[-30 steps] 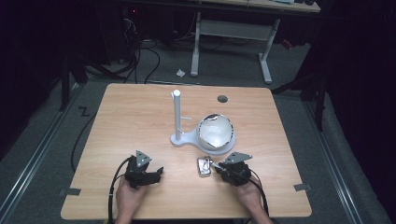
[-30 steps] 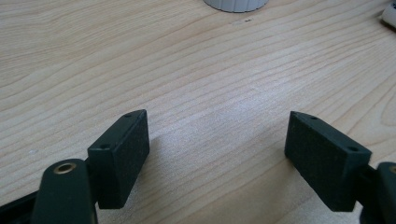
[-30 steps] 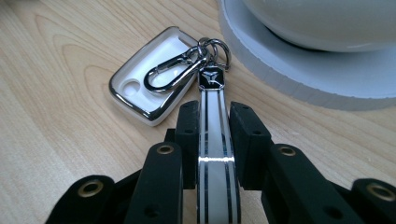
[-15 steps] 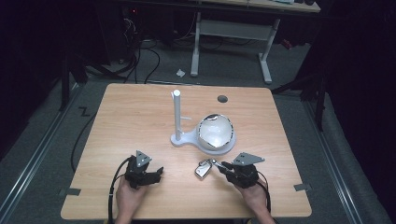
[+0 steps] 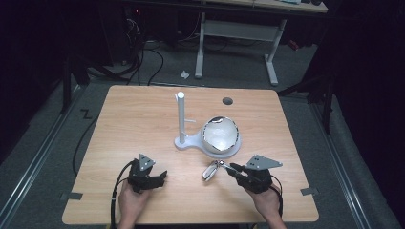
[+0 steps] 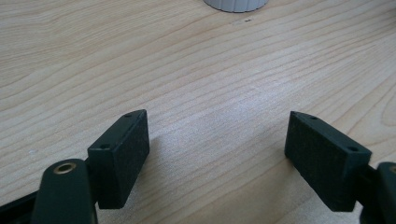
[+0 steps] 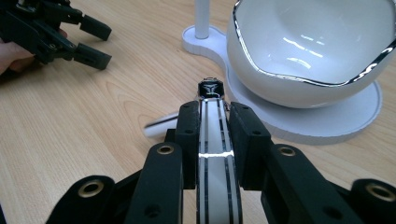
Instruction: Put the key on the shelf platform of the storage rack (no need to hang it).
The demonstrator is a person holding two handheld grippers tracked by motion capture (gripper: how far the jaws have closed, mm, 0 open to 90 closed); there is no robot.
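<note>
1. Our left gripper (image 5: 161,177) rests on the table (image 5: 143,119), jaws spread with nothing between them.
2. Our right gripper (image 5: 232,168) clamps a shiny metal watch (image 5: 212,170), raised just beside the white bowl (image 5: 219,135) on its stand (image 5: 181,119).

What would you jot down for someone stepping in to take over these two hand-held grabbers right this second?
Right gripper: shut on a shiny metal watch, held by its band and lifted off the table, just in front of the stand's base.
Left gripper: open, nothing in it, low over bare wood at the near left.
White bowl sits on the round base of the white stand, whose upright post has a small side peg.
Done: watch picked up.
Left: probably carry it forward to the bowl or hang it on the stand; I cannot tell which. Keep the grip firm, since the band looks slippery.
</note>
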